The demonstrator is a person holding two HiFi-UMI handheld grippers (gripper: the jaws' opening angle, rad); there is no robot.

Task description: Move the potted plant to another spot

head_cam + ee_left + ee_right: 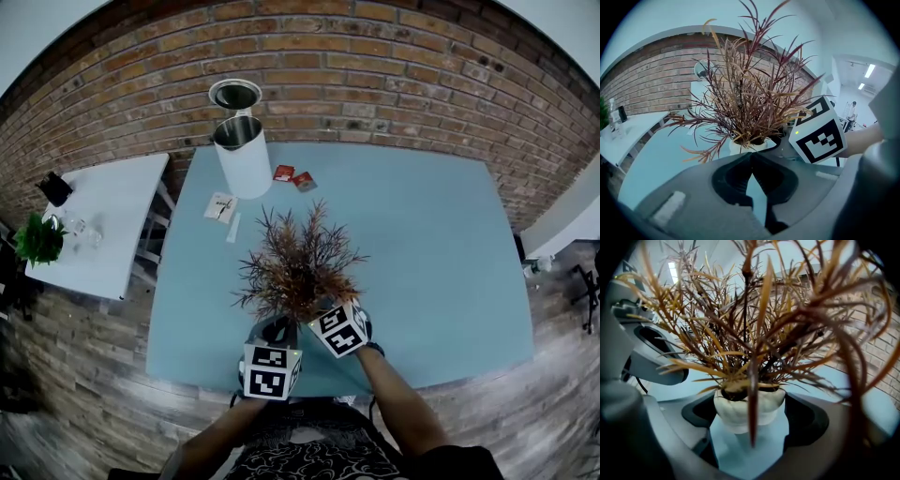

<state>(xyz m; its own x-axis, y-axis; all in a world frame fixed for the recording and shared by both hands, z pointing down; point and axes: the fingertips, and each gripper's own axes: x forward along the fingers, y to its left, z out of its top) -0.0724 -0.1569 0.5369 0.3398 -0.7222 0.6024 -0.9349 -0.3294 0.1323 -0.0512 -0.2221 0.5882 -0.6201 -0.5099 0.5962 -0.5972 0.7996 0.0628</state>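
Observation:
The potted plant (298,267), rust-brown spiky leaves in a small white ribbed pot, stands near the front edge of the blue table (431,253). My right gripper (324,309) comes in from the front right. In the right gripper view the pot (750,411) sits between its jaws, which are shut on it with a pad against each side. My left gripper (279,333) is just left of the plant, short of the pot (745,146). Its jaws (750,157) are shut tip to tip with nothing in them. The right gripper's marker cube (818,132) shows beside the plant.
A tall white cylindrical bin (242,155) stands at the table's back left, with a round metal can (234,95) behind it. Red packets (292,175) and a white card (220,206) lie near it. A white side table (98,220) with a green plant (37,239) is to the left.

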